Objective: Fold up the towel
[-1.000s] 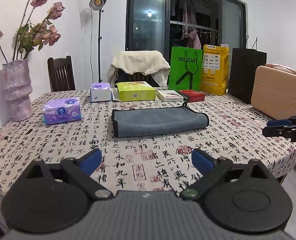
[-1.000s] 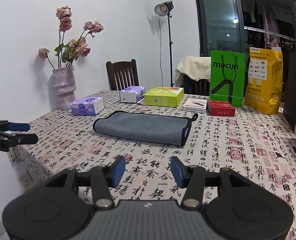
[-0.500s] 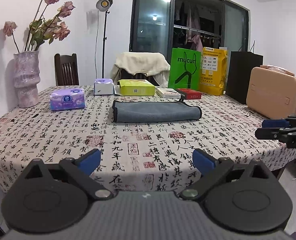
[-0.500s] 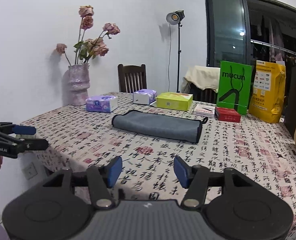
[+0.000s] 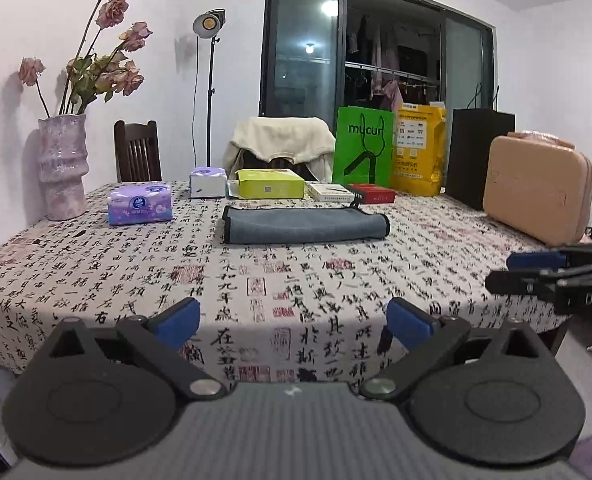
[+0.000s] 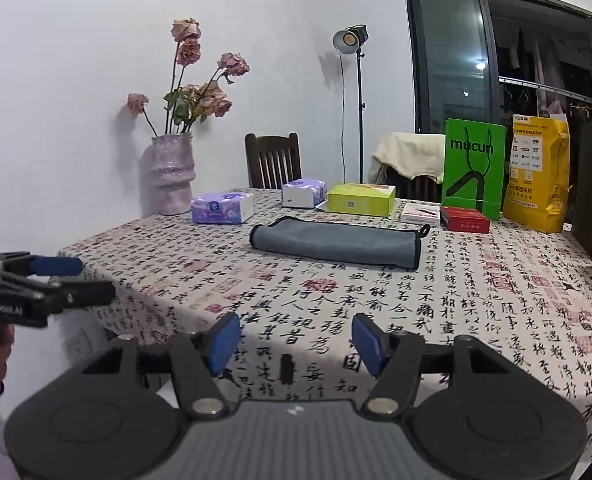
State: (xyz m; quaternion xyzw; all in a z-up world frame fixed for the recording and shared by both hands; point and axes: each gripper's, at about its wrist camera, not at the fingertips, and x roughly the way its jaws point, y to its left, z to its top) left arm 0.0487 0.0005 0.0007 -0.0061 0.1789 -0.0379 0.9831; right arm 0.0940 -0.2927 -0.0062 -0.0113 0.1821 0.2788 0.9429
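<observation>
on the table (image 5: pixel 95 280), the folded towel (image 5: pixel 304 224) lies untouched

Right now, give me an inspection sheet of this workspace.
Surface: table under a cloth printed with calligraphy.
Job's things: grey towel lying folded and flat, touched by neither tongs.
Clutter: tissue packs, green box, red box, vase of dried flowers, green bag, yellow bag, beige case.
Grippers: left tongs open, empty; right tongs open, empty; both back at the table's near edge.
Cables: nothing seen on the table.
Surroundings: two chairs, floor lamp, dark window.
</observation>
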